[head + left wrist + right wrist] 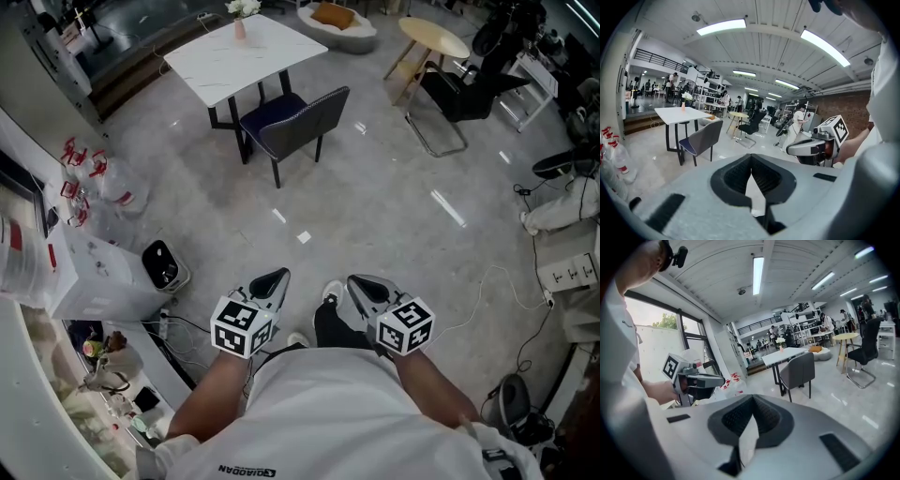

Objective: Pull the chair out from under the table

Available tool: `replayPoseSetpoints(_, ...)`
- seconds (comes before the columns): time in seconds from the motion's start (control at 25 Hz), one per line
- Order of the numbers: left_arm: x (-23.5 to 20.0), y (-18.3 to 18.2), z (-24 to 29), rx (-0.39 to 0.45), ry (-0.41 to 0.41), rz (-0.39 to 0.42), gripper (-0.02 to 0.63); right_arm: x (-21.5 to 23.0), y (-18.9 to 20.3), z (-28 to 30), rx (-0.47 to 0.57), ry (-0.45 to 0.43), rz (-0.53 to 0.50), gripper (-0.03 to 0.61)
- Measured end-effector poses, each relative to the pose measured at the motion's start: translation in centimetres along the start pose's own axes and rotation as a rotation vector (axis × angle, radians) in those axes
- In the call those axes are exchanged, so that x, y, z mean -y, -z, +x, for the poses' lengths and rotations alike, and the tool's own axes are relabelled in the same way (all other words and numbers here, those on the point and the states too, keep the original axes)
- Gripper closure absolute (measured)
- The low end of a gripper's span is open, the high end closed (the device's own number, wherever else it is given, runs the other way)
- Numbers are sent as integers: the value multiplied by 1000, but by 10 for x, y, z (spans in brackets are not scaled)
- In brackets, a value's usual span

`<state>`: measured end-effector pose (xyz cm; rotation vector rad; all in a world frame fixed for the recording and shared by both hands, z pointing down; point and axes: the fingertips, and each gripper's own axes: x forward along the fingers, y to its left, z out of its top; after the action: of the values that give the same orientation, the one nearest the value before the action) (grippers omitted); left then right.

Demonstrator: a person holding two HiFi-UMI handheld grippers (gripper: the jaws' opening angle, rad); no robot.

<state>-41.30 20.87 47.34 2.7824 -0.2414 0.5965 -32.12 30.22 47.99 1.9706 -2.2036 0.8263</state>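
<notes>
A grey chair (pixel 298 120) with a dark blue seat stands tucked partly under a white marble-top table (pixel 242 54) far ahead of me. Both also show small in the left gripper view, chair (pixel 704 139) and table (pixel 680 115), and in the right gripper view, chair (pixel 799 371) and table (pixel 787 354). My left gripper (pixel 278 277) and right gripper (pixel 359 281) are held close to my body, several steps from the chair. Both are shut with nothing between the jaws.
A round wooden table (pixel 433 37) and a black office chair (pixel 461 94) stand at the far right. A white box (pixel 103 277) and a small black device (pixel 162 266) sit at the left, with water bottles (pixel 89 178) behind. Cables (pixel 487 291) trail across the floor on the right.
</notes>
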Motion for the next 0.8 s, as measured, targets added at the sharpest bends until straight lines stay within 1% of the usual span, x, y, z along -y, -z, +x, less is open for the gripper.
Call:
replayPoseSetpoints(0.12,-11,-5,16,-15,-2,-2,606,17,-8,13,-1,-1,12,572)
replayPoseSetpoints(0.24,-26,-18,34,-24,-5,3,606,38,-28,31,8,-6,10,572)
replayPoseSetpoints(0.36,-44,-45,59,-16,-14,26,606,63,-57,47,29,-12,-4,572)
replayPoseSetpoints(0.56,-70,-97,104,20,-28,53,606,109,-103,69,59,-15,-27,572)
replayPoseSetpoints(0.64,-76,-110,122,24,-29,60,606,126,-117,76,68,-18,-32,572)
replayPoseSetpoints(0.8,-84,-125,154,16,-34,57,606,157,-133,86,67,-24,-37,572)
